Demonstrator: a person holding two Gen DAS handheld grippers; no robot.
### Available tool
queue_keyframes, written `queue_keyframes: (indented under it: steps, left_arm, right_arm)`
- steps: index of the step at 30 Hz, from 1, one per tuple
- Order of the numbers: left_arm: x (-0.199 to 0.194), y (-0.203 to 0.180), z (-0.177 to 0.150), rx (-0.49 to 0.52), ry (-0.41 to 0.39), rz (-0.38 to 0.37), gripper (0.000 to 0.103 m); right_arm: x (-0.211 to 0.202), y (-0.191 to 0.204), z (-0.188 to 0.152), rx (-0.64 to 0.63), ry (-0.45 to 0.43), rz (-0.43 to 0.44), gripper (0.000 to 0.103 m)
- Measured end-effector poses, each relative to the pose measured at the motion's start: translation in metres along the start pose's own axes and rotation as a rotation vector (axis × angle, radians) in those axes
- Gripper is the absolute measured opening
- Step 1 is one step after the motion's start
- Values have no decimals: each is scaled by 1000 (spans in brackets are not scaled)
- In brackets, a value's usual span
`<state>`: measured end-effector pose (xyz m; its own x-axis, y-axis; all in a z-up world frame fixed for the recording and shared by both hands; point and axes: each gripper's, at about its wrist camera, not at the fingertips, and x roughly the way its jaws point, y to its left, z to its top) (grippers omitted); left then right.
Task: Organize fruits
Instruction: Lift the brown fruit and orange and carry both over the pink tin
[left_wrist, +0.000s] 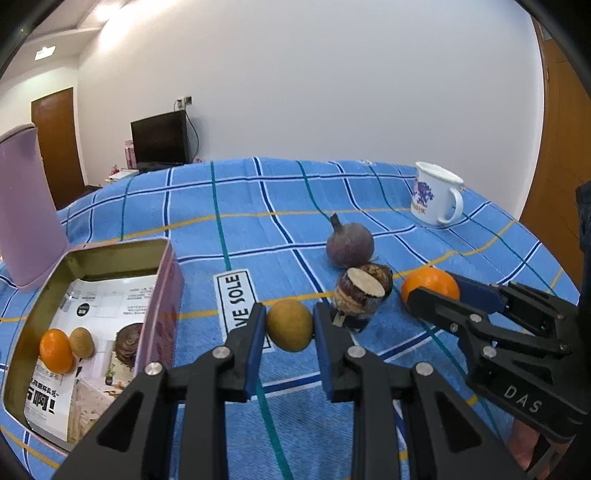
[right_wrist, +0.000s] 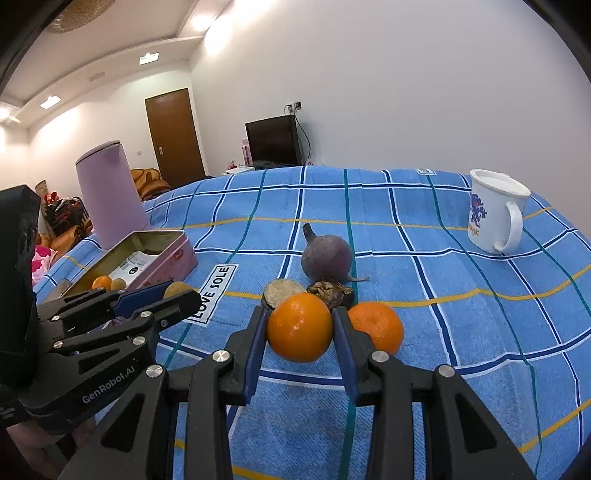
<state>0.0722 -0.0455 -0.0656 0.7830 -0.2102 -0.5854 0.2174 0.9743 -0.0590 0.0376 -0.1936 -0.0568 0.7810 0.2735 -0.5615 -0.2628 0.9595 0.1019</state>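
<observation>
Two tongs loaded: left tongs (left_wrist: 290, 325) pinching brown fruit (left_wrist: 290, 325), right tongs (right_wrist: 300, 326) pinching orange (right_wrist: 300, 326); tin (left_wrist: 162, 291) lies left, nearer left hand.

Metal tin (left_wrist: 162, 280); woven cloth (left_wrist: 280, 192)

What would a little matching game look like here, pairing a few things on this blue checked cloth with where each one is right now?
Things:
1. yellow-brown fruit
2. orange
3. white mug
4. purple beet

Places:
A. standing at the far right of the cloth
B. gripped in the left claw
C. lying loose on the cloth, beyond the cut pieces
D. gripped in the right claw

Pairs: 1-B, 2-D, 3-A, 4-C
</observation>
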Motion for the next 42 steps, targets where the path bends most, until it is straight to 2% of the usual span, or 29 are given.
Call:
queue_keyframes:
  steps: [11,19,42]
  left_arm:
    - [-7,-1,-1,4,-39,14,27]
    - [-19,-4,-3,16,-101,33,27]
    - [-35,-3,-4,9,-184,46,27]
  right_arm:
    - [-7,4,-1,-20,-41,-6,37]
    - [-15,6,-2,-33,-80,-5,37]
    - [-30,13,-4,-68,-157,-8,37]
